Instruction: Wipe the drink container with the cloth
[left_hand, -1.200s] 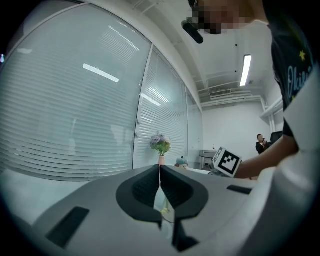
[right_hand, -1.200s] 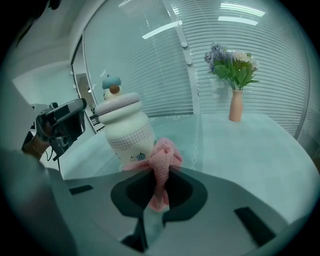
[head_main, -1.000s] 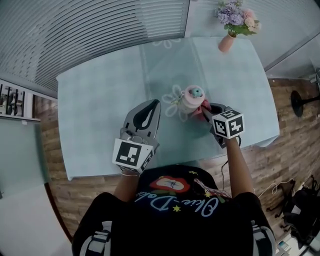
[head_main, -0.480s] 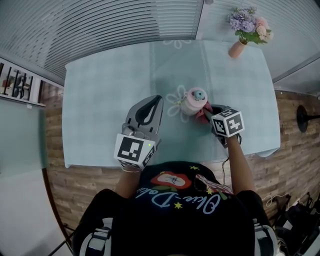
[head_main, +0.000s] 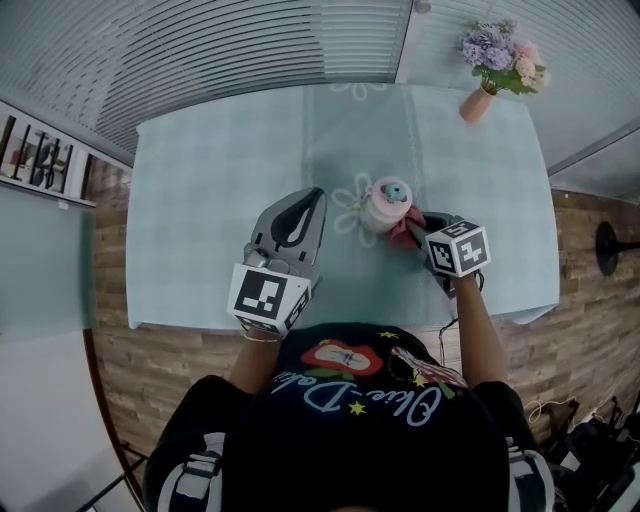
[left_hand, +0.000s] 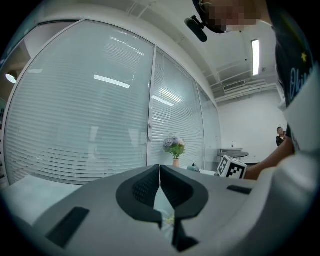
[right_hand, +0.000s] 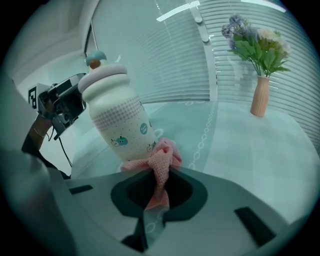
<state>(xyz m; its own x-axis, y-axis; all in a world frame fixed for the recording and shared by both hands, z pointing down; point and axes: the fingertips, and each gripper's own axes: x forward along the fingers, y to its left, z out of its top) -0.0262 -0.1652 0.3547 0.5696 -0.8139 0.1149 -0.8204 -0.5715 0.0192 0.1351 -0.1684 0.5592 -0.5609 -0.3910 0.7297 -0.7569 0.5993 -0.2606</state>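
Note:
A white and pink drink bottle (head_main: 383, 203) (right_hand: 118, 118) with a teal knob on its lid stands upright near the middle of the table (head_main: 200, 200). My right gripper (head_main: 420, 227) (right_hand: 159, 175) is shut on a pink cloth (right_hand: 159, 166) (head_main: 404, 228), which presses against the bottle's lower right side. My left gripper (head_main: 312, 203) (left_hand: 159, 171) hovers to the left of the bottle, jaws shut with nothing between them, not touching it.
A pink vase of flowers (head_main: 497, 60) (right_hand: 260, 62) stands at the table's far right corner. Glass walls with blinds (left_hand: 100, 125) run behind the table. The table's front edge is close to the person's body.
The head view has shifted slightly. Both grippers, the cloth and the bottle stay almost where they were.

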